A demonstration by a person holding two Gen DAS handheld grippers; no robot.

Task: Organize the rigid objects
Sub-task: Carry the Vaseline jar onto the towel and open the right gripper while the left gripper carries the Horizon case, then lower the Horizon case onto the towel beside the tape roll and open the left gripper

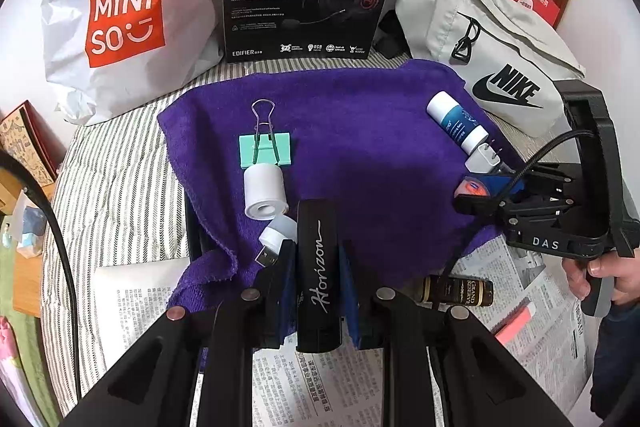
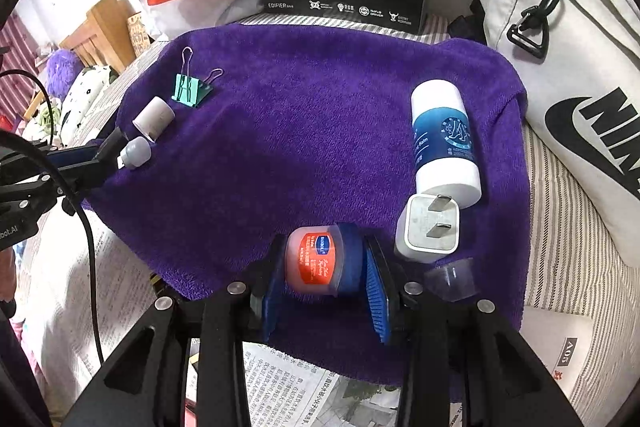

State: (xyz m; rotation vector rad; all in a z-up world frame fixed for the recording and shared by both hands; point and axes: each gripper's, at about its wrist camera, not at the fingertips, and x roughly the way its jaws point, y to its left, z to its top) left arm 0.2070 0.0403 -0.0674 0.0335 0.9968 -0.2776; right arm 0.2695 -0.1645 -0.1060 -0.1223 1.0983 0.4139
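1. Left gripper (image 1: pixel 318 259): jaws clamped on the black "Horizon" case (image 1: pixel 319 279), above the purple towel's (image 1: pixel 360 155) near edge.
2. Right gripper (image 2: pixel 326 267): jaws narrowly parted; the lip-balm jar (image 2: pixel 320 259), on its side on the towel, lies between the pads.
3. Balm stick (image 2: pixel 444 143) and charger plug (image 2: pixel 428 231) lie touching, beside the jar.

towel (image 2: pixel 304 131): fuzzy purple cloth
binder clip (image 1: pixel 265 147): matt mint body, shiny wire handles
charger plug (image 2: pixel 428 229): smooth white plastic, metal prongs
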